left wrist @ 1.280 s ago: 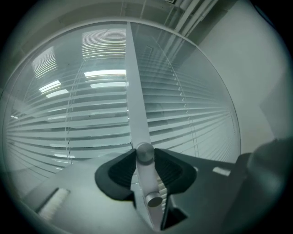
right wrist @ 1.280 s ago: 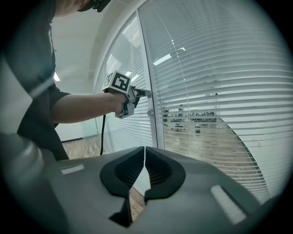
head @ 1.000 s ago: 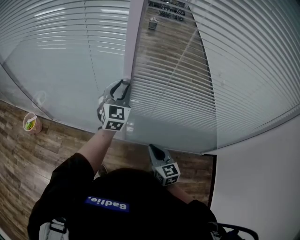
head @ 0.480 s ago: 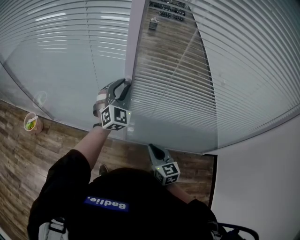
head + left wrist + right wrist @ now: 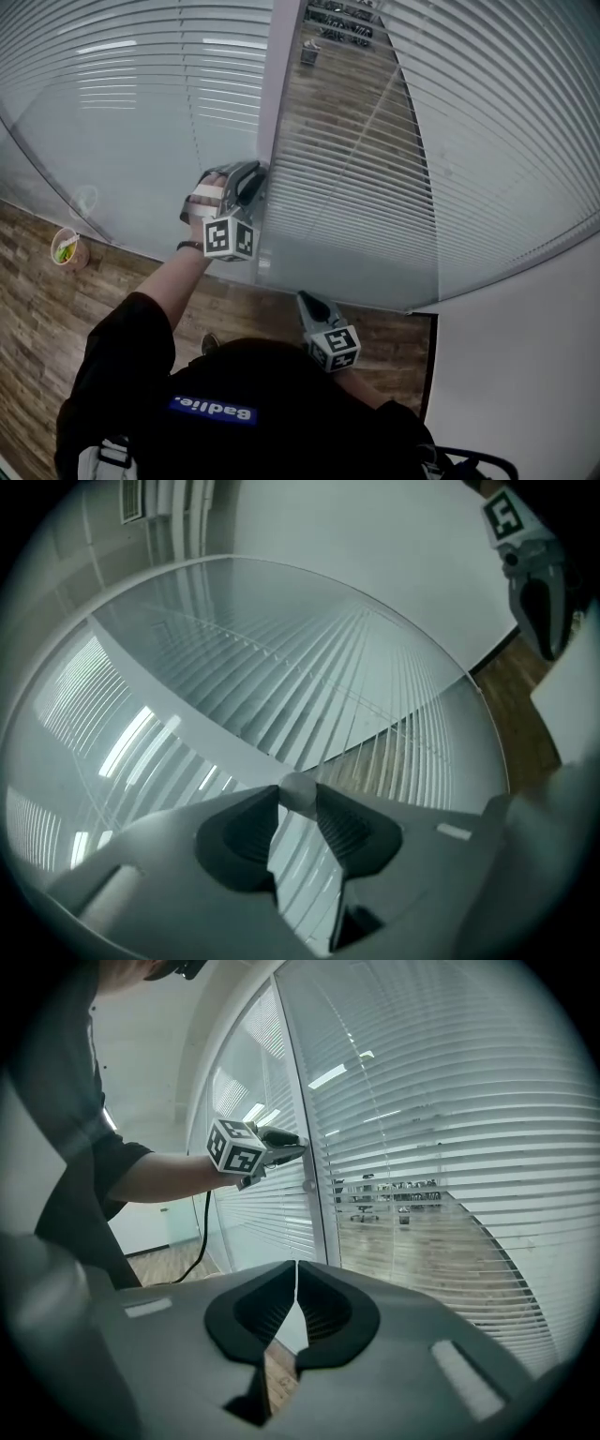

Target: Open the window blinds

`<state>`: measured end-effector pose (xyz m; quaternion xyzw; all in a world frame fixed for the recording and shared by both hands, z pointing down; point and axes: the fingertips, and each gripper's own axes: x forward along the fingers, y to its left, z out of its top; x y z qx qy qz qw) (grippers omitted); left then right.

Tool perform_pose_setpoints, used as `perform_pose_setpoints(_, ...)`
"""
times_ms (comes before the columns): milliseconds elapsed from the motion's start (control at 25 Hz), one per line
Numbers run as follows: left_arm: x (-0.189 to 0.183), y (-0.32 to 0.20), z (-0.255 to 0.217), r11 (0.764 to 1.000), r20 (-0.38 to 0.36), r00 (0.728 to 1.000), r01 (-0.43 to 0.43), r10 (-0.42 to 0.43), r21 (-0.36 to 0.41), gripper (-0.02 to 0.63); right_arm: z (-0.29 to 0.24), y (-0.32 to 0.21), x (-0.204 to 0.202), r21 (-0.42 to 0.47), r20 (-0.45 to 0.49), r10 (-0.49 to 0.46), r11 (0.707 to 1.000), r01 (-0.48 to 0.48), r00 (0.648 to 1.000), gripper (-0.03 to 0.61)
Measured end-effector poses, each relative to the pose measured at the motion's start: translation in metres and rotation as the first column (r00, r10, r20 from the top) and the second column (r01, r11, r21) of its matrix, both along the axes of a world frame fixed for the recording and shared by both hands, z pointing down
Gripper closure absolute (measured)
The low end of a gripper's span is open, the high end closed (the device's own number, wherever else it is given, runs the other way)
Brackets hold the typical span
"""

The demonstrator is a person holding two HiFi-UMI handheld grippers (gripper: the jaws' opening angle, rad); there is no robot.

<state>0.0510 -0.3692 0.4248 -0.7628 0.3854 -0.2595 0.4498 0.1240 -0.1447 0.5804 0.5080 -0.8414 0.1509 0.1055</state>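
Note:
The window blinds (image 5: pixel 375 159) hang inside a glass wall, split by a white upright frame (image 5: pixel 281 84). The right panel's slats (image 5: pixel 441 1147) stand partly turned, and a wooden floor shows through them. The left panel's slats (image 5: pixel 122 94) look more closed. A small round knob (image 5: pixel 298 787) sits on the frame, and my left gripper (image 5: pixel 298 804) is shut on it with a pad on each side. In the head view that left gripper (image 5: pixel 251 176) is level against the frame. My right gripper (image 5: pixel 296 1274) is shut and holds nothing; it hangs lower, in front of the person's chest (image 5: pixel 311 302).
A small cup (image 5: pixel 66 248) stands on the wooden floor at the left, near the glass. A white wall (image 5: pixel 525 375) closes the right side. A black cable (image 5: pixel 199 1232) hangs below the person's left arm. Office chairs (image 5: pixel 361 1206) stand beyond the glass.
My left gripper has rolled about its own line while staying on the knob; its marker cube shows a different face. The right gripper has kept still.

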Motion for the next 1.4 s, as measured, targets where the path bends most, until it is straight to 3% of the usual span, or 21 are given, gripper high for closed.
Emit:
perform_pose_setpoints(440, 0.0, 0.004, -0.006, 0.996, 0.177, 0.984, -0.04, 0.025, 0.08, 0.491, -0.004, 0.0, -0.008, -0.007, 0.011, 0.005, 1.0, -0.005, 1.0, 0.568)
perform_pose_setpoints(920, 0.001, 0.003, 0.0, 0.979, 0.387, 0.922, -0.091, 0.014, 0.181, 0.491, 0.002, -0.004, -0.016, -0.018, 0.001, -0.002, 1.0, 0.002, 1.0, 0.568)
perform_pose_setpoints(1200, 0.003, 0.003, -0.002, 0.975, 0.417, 0.909, -0.098, 0.006, 0.2, 0.491, 0.003, -0.006, -0.018, -0.025, 0.005, 0.003, 1.0, -0.003, 1.0, 0.568)
perform_pose_setpoints(1400, 0.0, 0.001, 0.007, 0.989, 0.355, 0.935, -0.076, 0.025, 0.131, 0.475, 0.005, -0.007, -0.021, -0.032, -0.008, -0.003, 0.999, 0.003, 1.0, 0.565)
